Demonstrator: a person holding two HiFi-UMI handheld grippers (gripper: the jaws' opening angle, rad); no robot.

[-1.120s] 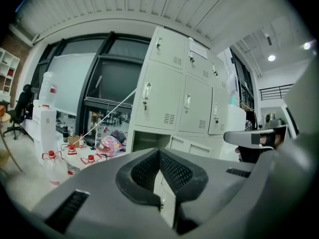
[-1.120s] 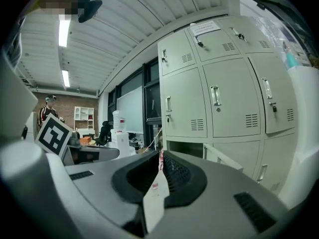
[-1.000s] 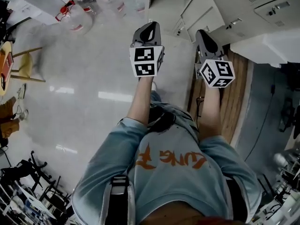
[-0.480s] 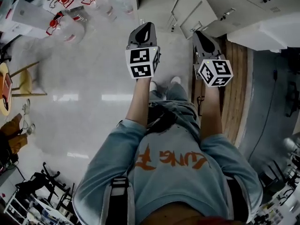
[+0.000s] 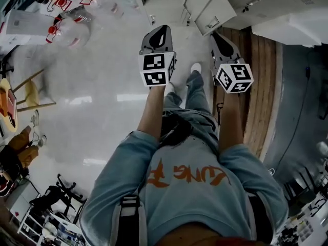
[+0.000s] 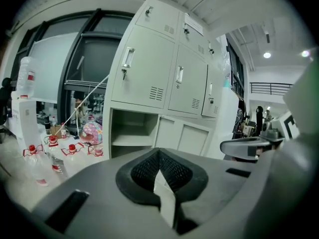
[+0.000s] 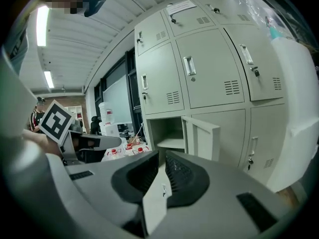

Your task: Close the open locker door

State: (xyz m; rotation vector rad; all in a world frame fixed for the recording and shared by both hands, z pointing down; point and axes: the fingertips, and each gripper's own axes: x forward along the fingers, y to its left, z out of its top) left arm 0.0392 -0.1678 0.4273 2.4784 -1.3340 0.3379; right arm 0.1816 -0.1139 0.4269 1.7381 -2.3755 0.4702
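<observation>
Both grippers empty; door not yet touched.
Head view: left gripper and right gripper out front, door at 1 o'clock, well apart.
Left gripper view: jaws together.
Right gripper view: jaws together, door ajar at 12 o'clock.
Approach and push remain.

Floor: the pale floor in front of the lockers is open, with room to move through.
Door: the locker door sticks out from the right edge of the open space.
Inside: a shelf crosses the open space.
Left side: water bottles crowd the floor near the lockers.
</observation>
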